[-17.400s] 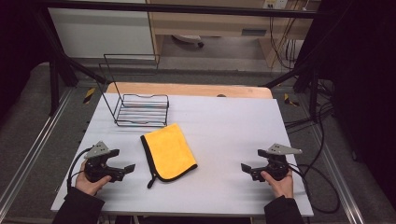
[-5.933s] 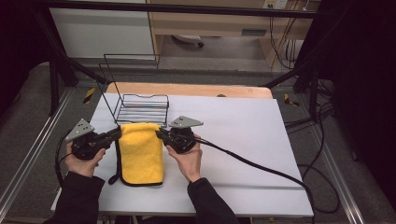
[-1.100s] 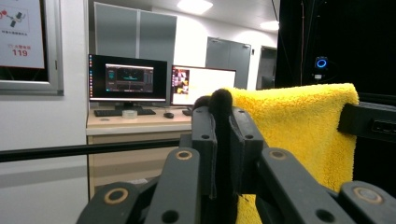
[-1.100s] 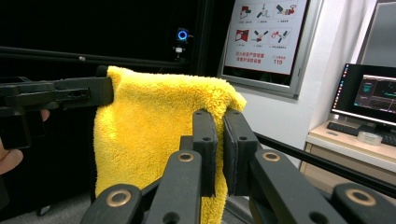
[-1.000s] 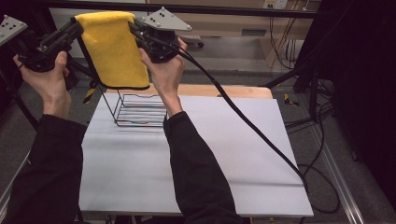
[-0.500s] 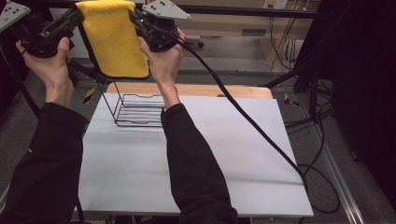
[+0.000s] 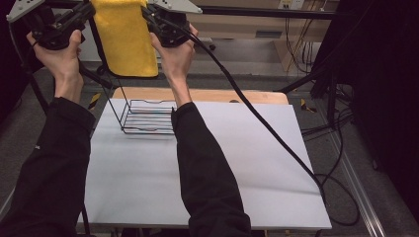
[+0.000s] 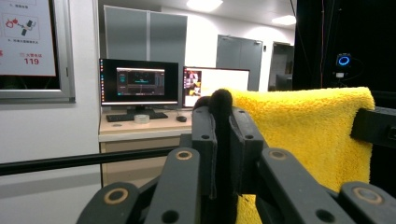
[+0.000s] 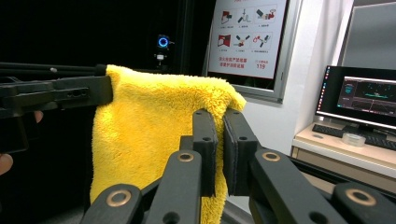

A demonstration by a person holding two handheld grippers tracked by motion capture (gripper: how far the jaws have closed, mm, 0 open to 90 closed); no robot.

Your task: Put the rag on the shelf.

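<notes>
The yellow cloth is a thick, fluffy towel of bright yellow colour, with a soft pile all over its surface. It hangs flat and straight down in the air, high above the far side of the white table and above the black wire basket, stretched by its two upper corners between the two hands.

On the wall there is a white poster with small red drawings; I can read the number "119" on it, the other writing is too small for me.

The left gripper has its jaws pressed together, pinching the left upper corner of the cloth. The right gripper also has its jaws pressed tightly together, on the right upper corner of the cloth.
</notes>
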